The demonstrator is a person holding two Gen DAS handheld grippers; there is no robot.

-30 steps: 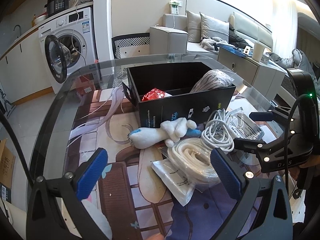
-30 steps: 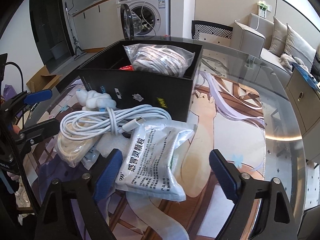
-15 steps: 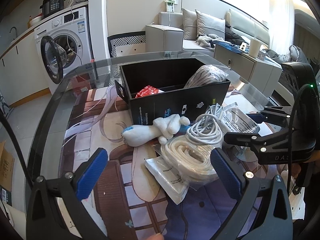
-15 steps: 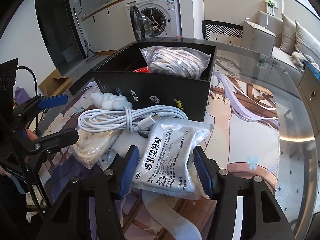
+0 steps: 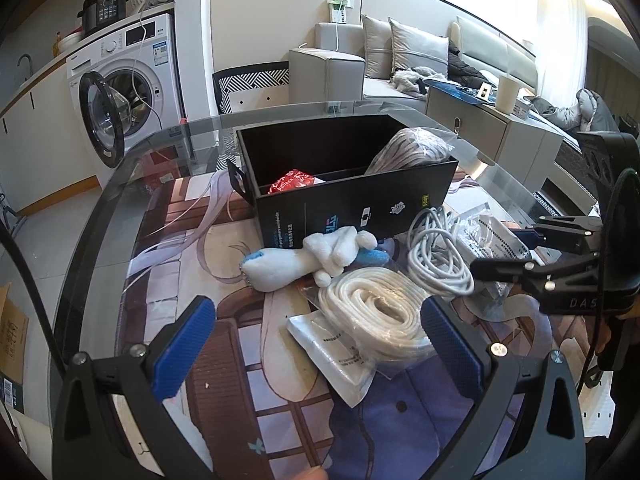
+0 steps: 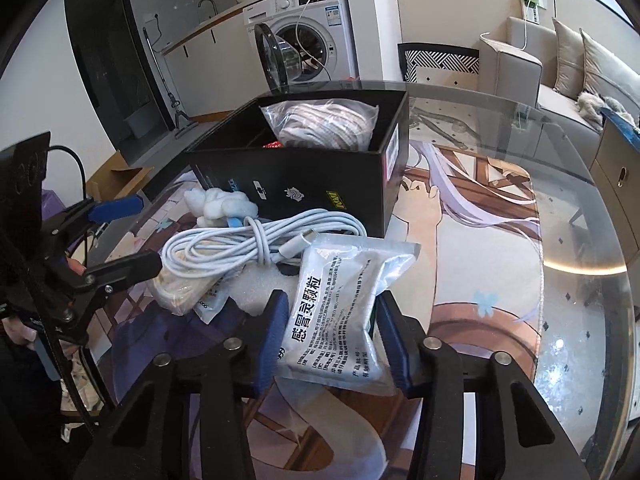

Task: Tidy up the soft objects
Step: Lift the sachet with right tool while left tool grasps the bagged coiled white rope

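A: R gripper (image 6: pixel 332 336)?
B: Clamped on the white sachet (image 6: pixel 344 304), table's near side, in front of the black box (image 6: pixel 320 184).
A: L gripper (image 5: pixel 320 340)?
B: Spread wide, holding nothing, w/ the bagged rope coil (image 5: pixel 376 312) between its fingers; plush toy (image 5: pixel 304 260) just beyond.

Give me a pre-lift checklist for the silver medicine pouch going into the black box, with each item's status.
1. Right gripper closed on the silver pouch: ok, pads press both sides.
2. Grip centred: not ok, jaws hold the near end only; the far end may sag.
3. White cable clear of pouch: cannot tell, its plug lies at the pouch's far edge.
4. Room in the black box: cannot tell, a bagged bundle fills the right section.
5. Left gripper out of the way: ok, open, holding nothing, off to the side.
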